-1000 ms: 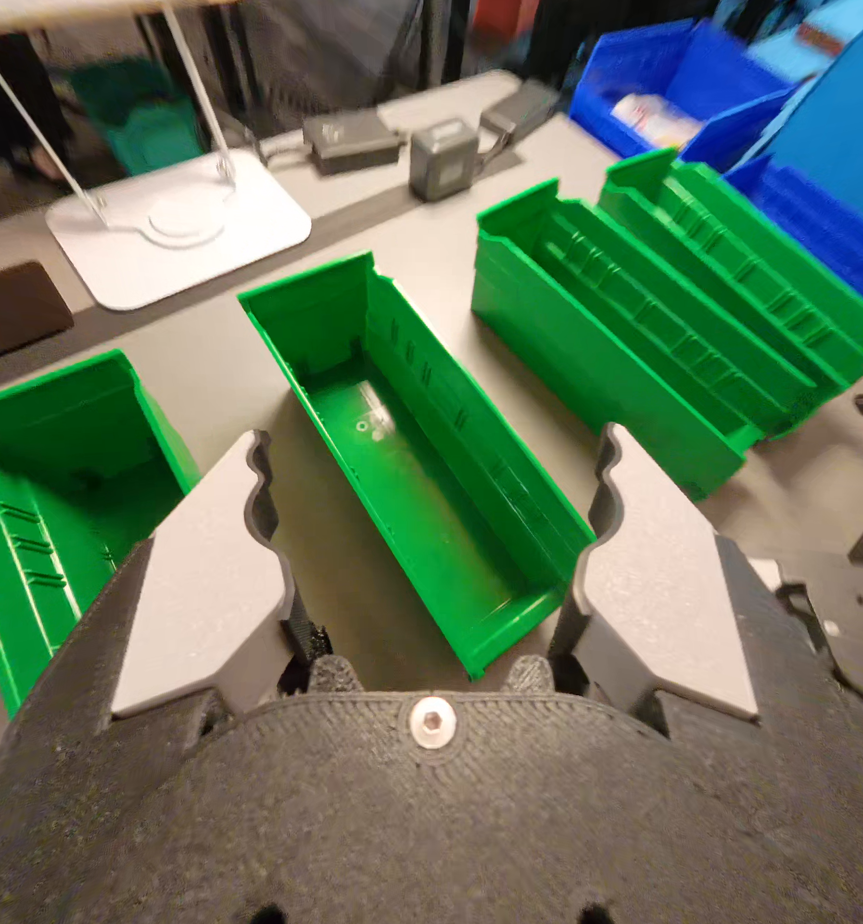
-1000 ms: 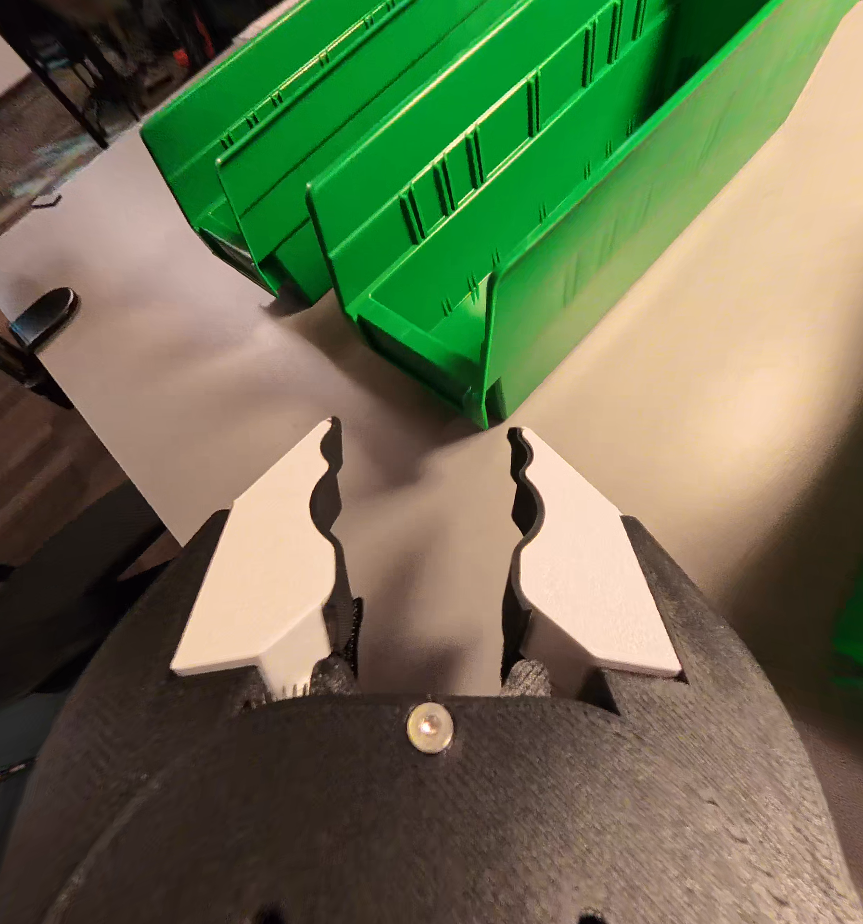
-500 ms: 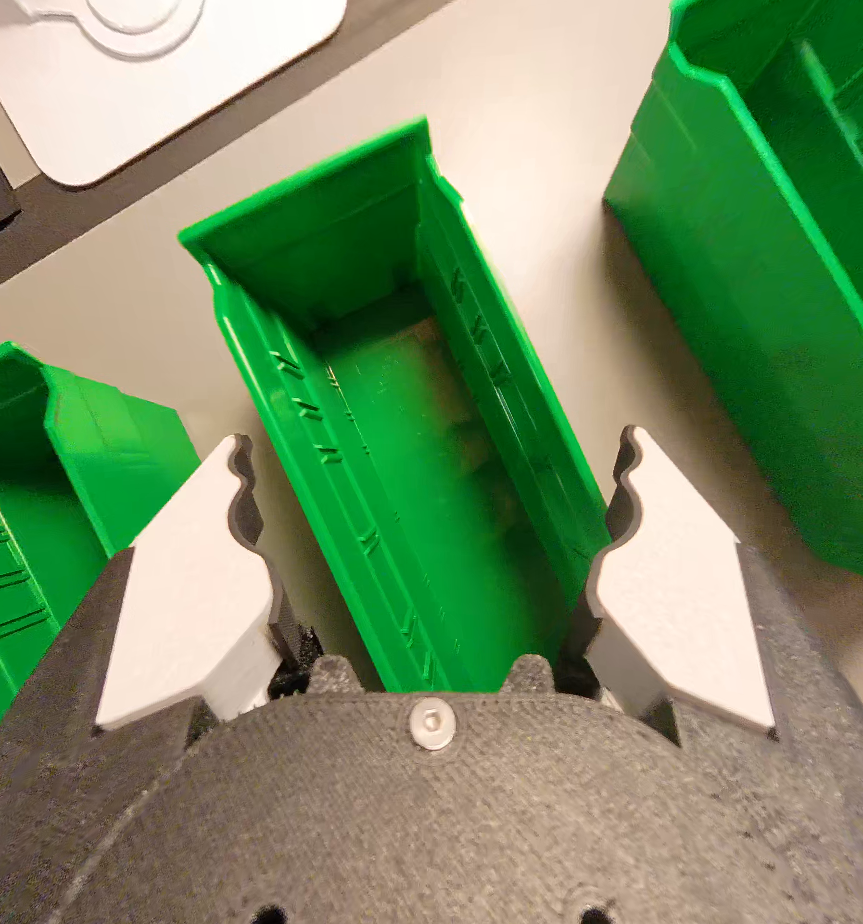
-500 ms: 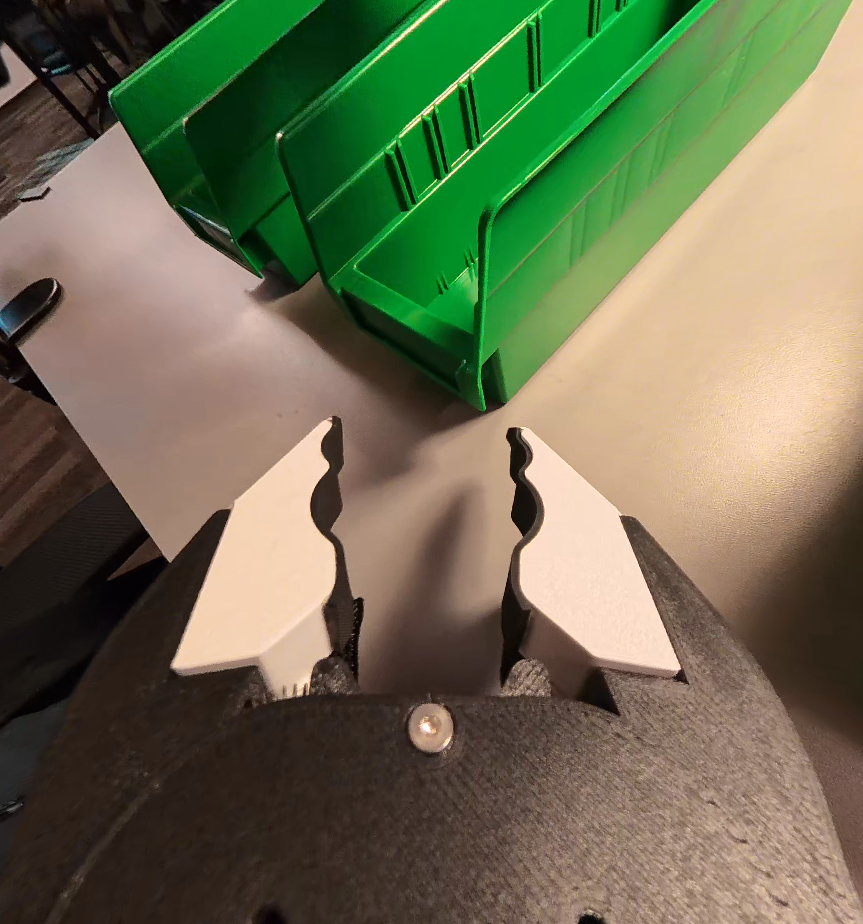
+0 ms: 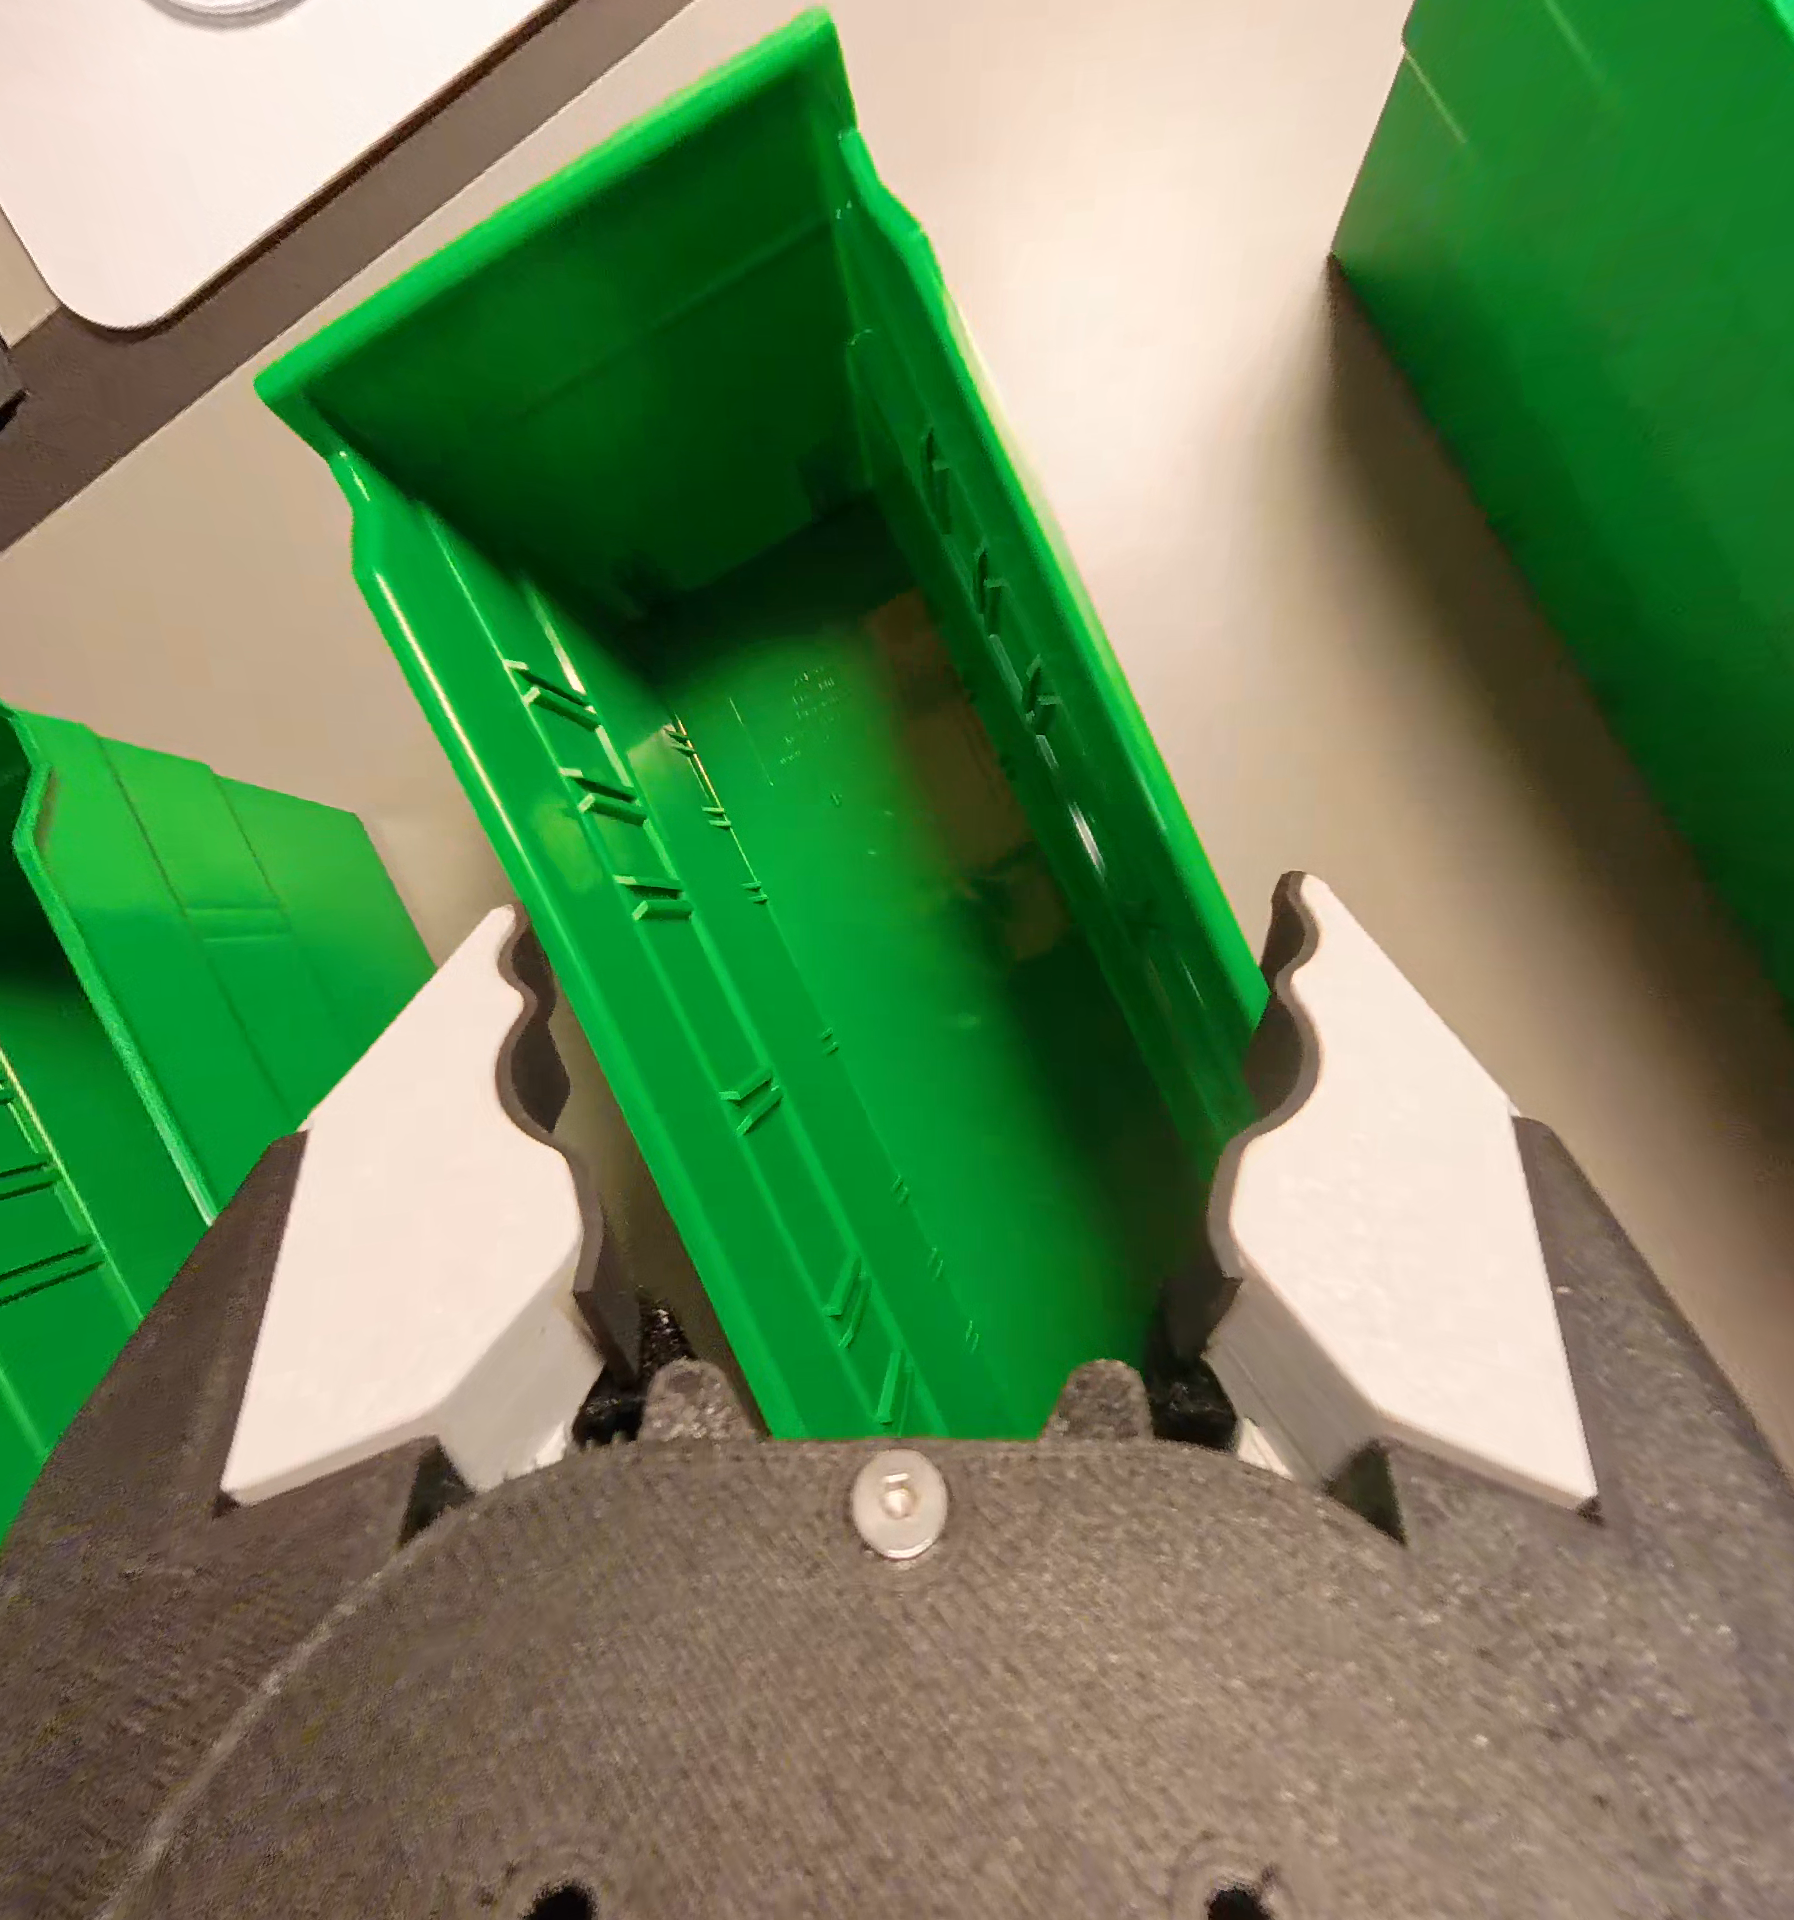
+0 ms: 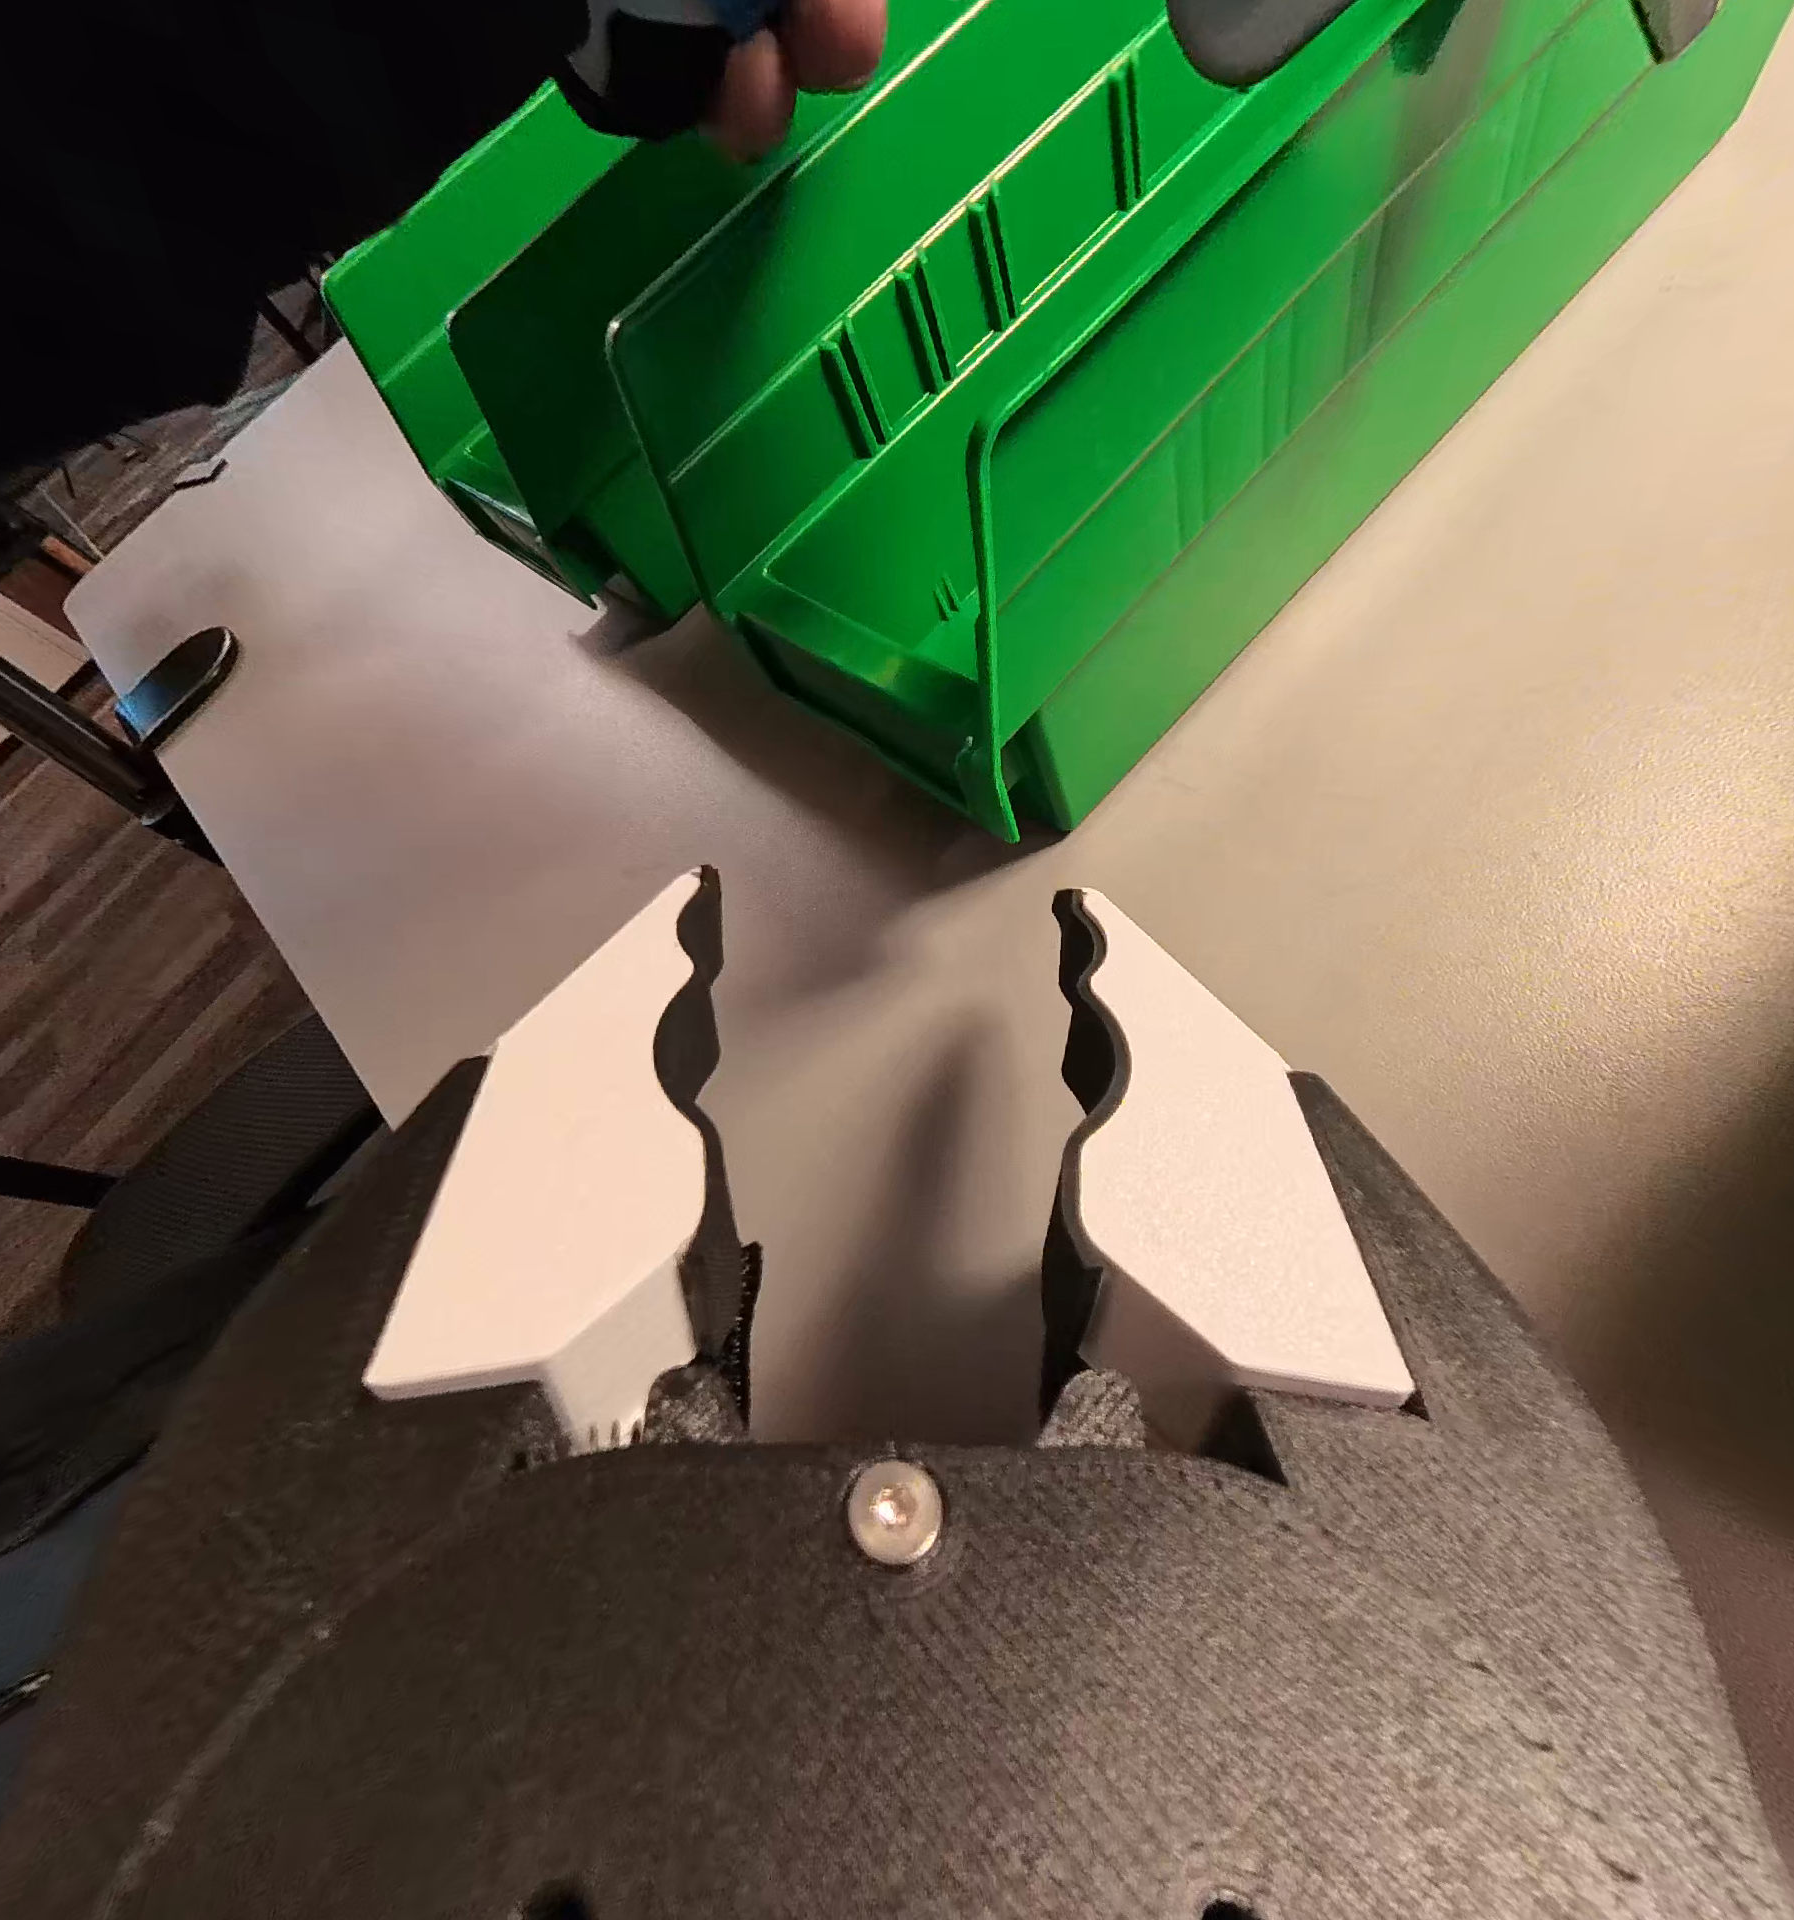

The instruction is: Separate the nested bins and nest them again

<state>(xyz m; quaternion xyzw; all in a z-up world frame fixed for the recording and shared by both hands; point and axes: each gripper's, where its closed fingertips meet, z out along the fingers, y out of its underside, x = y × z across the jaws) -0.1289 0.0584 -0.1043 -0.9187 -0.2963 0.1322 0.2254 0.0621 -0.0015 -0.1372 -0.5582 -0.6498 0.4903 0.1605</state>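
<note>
- The left gripper (image 5: 903, 914) has come down over the single green bin (image 5: 768, 727), which now fills much of the left wrist view; a second ago that bin lay farther ahead on the table (image 5: 197, 644).
- Its jaws stand wide, straddling the bin's near end. The right pad (image 5: 1277, 997) lies against the bin's wall; a sliver of table shows between the left pad (image 5: 529, 1039) and the other wall, so nothing is clamped.
- The right gripper (image 6: 882, 894) hangs open and bare above the table, as before.
- The nested green bins (image 6: 1080, 468) now sit farther from it, and a hand (image 6: 799, 62) has appeared at the top edge.
- Another green bin (image 5: 145, 987) stays left.
</note>
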